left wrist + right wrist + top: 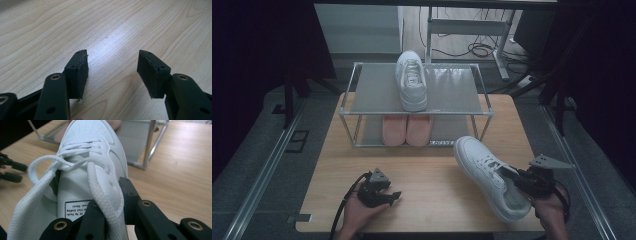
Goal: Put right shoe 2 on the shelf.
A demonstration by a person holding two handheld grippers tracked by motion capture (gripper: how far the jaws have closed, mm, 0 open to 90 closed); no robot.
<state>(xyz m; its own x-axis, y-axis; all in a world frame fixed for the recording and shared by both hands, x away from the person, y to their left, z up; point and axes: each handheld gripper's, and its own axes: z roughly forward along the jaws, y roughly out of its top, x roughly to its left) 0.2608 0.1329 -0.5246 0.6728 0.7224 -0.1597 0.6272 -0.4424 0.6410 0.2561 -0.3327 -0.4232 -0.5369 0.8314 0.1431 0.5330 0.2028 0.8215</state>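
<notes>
R claw [518,176] pinching side wall of white shoe [490,176] near heel, one jaw inside, one outside. Shoe at front-right of tabletop [427,172], toe twd shoe rack [416,104]. Whether sole rests on wood: can't tell. L claw [395,196] spread wide, nothing in it, low over bare wood, well apart from shoe.

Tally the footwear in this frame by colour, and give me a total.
White sneakers: 2, one on the rack's top shelf, one on the table gripped at its collar by the right gripper
Pink slippers: 2, side by side on the lower shelf
Total: 4
</notes>
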